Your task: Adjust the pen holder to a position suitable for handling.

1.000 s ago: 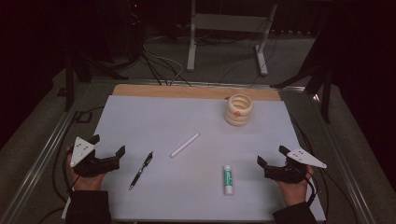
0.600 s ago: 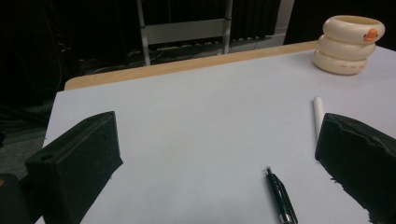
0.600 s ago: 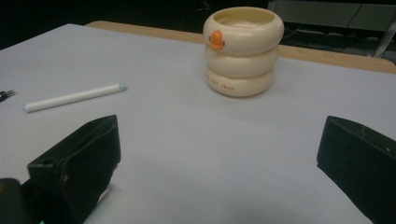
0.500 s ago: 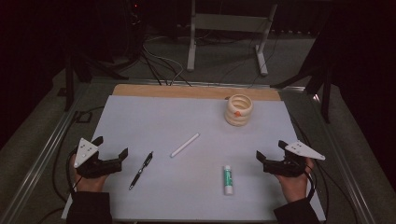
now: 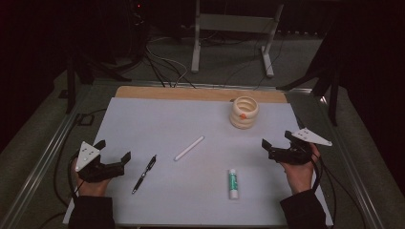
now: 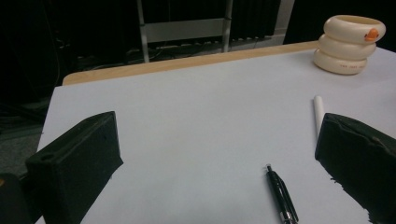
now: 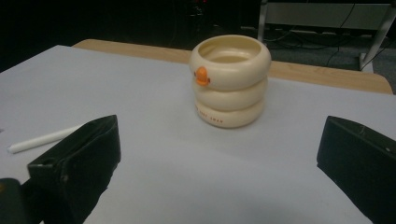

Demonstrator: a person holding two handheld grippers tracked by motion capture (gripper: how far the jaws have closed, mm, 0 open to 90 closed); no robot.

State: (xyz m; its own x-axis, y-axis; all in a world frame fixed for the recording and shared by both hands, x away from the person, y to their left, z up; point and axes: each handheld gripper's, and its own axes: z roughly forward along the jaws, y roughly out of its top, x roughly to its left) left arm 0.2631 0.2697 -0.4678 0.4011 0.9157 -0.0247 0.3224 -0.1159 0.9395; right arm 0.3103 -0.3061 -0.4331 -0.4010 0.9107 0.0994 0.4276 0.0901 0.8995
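Observation:
A cream ringed cup [image 5: 244, 112] with an orange beak stands at the back right of the white sheet [image 5: 157, 119]. A white stick [image 5: 189, 148] lies mid-table, a black pen [image 5: 144, 173] to its left and a green glue stick [image 5: 233, 183] near the front. My left gripper [image 5: 113, 150] rests open at the front left, beside the pen. My right gripper [image 5: 276, 140] is open at the right, short of the cup. Seen from the left gripper [image 6: 219, 163], the pen [image 6: 282, 198] lies between the jaws. The right gripper [image 7: 219, 158] faces the cup [image 7: 230, 79].
A wooden board edge [image 5: 200, 94] shows past the sheet's far side. Metal rails [image 5: 43, 157] border the table on both sides. Beyond the table are cables and a stand's legs [image 5: 196, 47] on the dark floor.
My right gripper has moved forward, closer to the cup. The left gripper has barely shifted. Nothing on the sheet has moved.

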